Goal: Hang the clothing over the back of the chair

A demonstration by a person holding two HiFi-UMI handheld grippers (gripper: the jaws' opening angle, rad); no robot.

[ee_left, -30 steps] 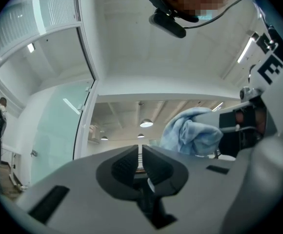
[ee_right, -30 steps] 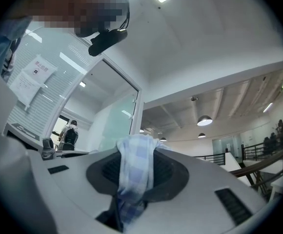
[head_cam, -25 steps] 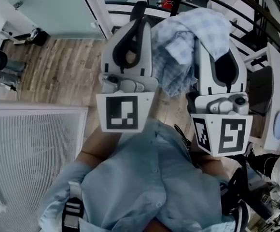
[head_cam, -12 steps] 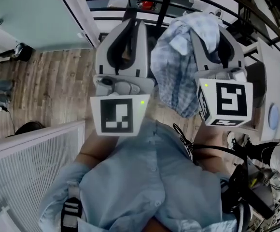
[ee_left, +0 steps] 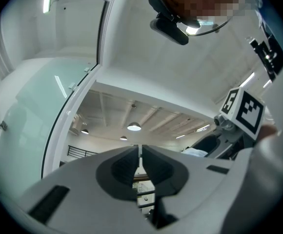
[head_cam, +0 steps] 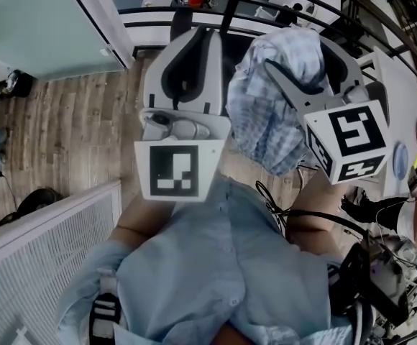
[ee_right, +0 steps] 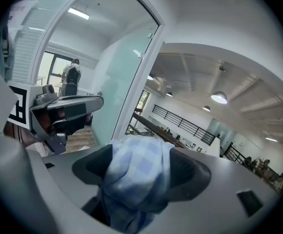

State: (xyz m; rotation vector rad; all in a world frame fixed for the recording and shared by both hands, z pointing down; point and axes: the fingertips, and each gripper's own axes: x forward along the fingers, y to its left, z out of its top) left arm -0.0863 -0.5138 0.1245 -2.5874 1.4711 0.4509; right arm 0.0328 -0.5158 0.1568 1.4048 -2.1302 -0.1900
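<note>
The clothing (head_cam: 266, 121) is a blue-and-white checked shirt, bunched over and between the jaws of my right gripper (head_cam: 298, 49). Those jaws are opening and stand wide apart; in the right gripper view the cloth (ee_right: 136, 174) lies loosely in the gap of the right gripper (ee_right: 140, 152). My left gripper (head_cam: 187, 56) is beside it on the left, shut with nothing in it. The left gripper view shows the left gripper (ee_left: 139, 152) with its pads almost touching, aimed up at a ceiling. A dark upright shape (head_cam: 182, 24) beyond the left gripper may be a chair back; I cannot tell.
A black railing (head_cam: 280, 6) runs across the top. A glass partition (head_cam: 36, 27) stands at the upper left above a wooden floor (head_cam: 65, 128). A white slatted panel (head_cam: 43, 264) fills the lower left. A white table (head_cam: 402, 106) is at the right edge.
The right gripper has rolled and tipped over, its marker cube now turned at an angle, and its jaws have spread apart around the shirt. The left gripper has hardly shifted in the view.
</note>
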